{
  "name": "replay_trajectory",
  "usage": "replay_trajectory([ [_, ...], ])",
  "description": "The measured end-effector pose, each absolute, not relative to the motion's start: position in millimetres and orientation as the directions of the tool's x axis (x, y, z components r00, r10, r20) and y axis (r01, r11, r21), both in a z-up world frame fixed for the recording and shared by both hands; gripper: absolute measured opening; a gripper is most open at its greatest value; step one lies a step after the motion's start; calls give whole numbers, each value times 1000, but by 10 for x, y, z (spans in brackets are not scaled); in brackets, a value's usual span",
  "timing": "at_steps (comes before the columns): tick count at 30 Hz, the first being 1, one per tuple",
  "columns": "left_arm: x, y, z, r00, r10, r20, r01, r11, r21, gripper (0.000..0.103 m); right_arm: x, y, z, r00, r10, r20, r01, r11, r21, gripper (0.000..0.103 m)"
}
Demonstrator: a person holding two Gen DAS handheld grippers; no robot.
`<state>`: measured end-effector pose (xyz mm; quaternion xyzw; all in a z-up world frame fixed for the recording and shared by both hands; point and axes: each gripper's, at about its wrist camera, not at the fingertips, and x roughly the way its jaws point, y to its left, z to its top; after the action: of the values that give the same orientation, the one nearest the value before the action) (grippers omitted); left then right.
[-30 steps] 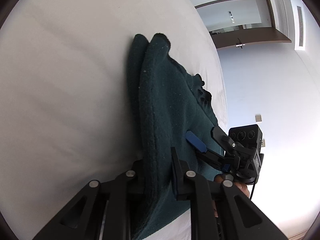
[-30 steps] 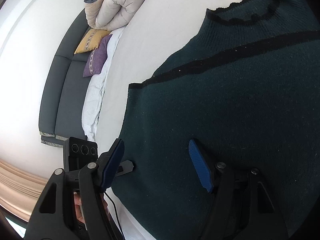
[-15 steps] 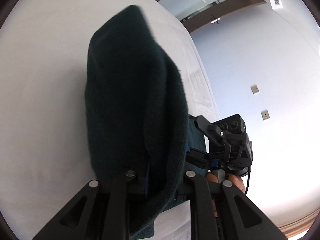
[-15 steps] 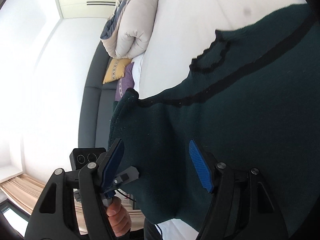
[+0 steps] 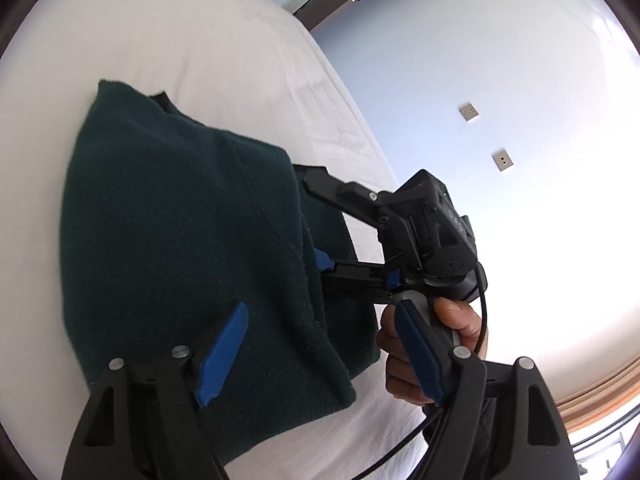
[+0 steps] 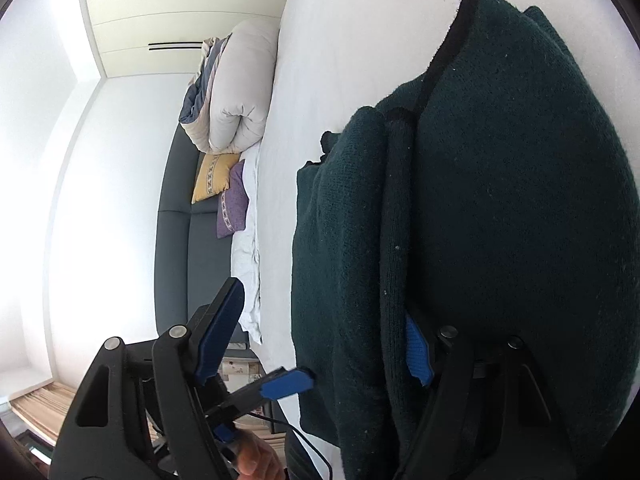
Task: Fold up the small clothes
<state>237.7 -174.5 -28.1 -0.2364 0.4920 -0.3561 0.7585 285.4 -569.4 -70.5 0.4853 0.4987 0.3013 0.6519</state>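
Note:
A dark green knit sweater [image 5: 180, 240] with black trim lies folded over on the white bed [image 5: 180, 40]. It also fills the right wrist view [image 6: 500, 220], where the folded layers stack up. My left gripper [image 5: 320, 356] is open and empty, just above the sweater's near edge. My right gripper [image 6: 316, 344] is open, with folded sweater cloth lying between its blue fingers [image 6: 218, 336]. The right gripper also shows in the left wrist view [image 5: 320, 220], its fingers reaching into the fold from the right.
A grey sofa [image 6: 176, 240] with a yellow cushion [image 6: 212, 178] and a purple cushion [image 6: 234, 210] stands beside the bed. A rolled duvet [image 6: 236, 92] lies at the bed's far end. A wall with sockets [image 5: 468, 111] lies past the bed's edge.
My left gripper carried the sweater's edge up and over, then opened and let it go. The sweater now lies folded. My right gripper stayed open.

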Motion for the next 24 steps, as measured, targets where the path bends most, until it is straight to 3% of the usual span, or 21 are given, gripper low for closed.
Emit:
replay_trajectory([
  [7,2294,-1187,-388,323,-738,-592,256,670,-696,78,2710,-5407,-493,247,805,-540,31,550,834,70],
  [9,2301,-1101,-490,325,-740,-589,233,666,-708,78,2653,-5256,-453,232,761,-606,5,622,783,60],
  [11,2302,-1109,-530,328,-741,-586,222,664,-714,78,2631,-5147,-458,221,697,-682,-8,701,713,23],
  [13,2302,-1140,-533,328,-744,-582,220,659,-719,78,2614,-5079,-458,226,641,-733,-11,754,656,14],
  [24,2346,-1541,-374,304,-746,-592,288,665,-689,78,2426,-5516,-118,364,591,-720,-23,779,627,12],
])
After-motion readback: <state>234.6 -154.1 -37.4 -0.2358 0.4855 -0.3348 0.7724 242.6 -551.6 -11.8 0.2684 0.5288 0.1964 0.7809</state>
